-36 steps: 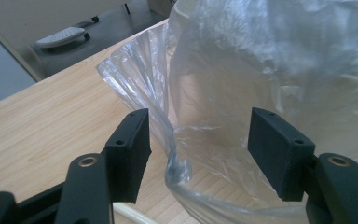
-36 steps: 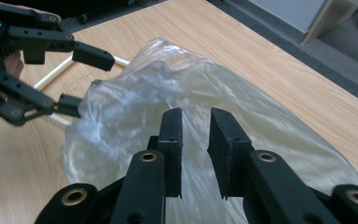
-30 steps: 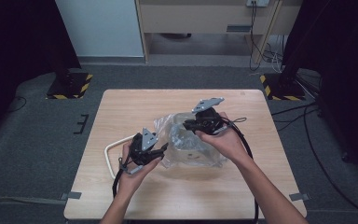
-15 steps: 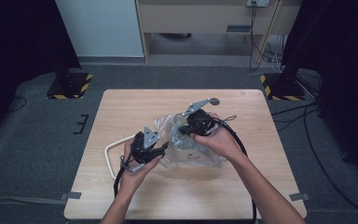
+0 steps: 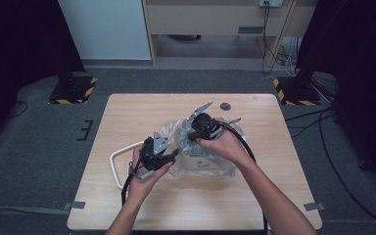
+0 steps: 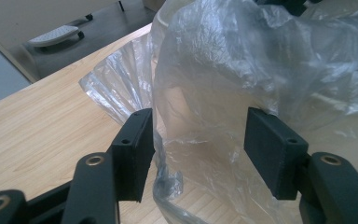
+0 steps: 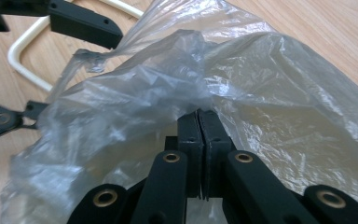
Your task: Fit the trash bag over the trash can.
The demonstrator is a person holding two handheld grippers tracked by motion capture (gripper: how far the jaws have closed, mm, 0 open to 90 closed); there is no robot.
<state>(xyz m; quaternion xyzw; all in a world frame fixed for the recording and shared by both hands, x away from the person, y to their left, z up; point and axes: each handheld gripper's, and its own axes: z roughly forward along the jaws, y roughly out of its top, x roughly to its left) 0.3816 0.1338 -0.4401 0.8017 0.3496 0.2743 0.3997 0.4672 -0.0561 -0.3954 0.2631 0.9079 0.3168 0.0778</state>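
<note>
Plastic bag (image 5: 203,152) looks thin, light, slippery. Right tongs (image 7: 199,122) pinch its top fold; left tongs (image 6: 198,140) stand open around another fold.

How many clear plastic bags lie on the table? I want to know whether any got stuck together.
1: the crumpled clear plastic bag lies mid-table, pinched by the right gripper, with the left gripper open around a fold. A second layer could be hidden.

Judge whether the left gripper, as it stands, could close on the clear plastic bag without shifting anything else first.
Probably yes. The left gripper has its jaws apart with a fold of the clear plastic bag already between them, nothing else intervening. The right gripper pinches another fold, holding the bag up.
</note>
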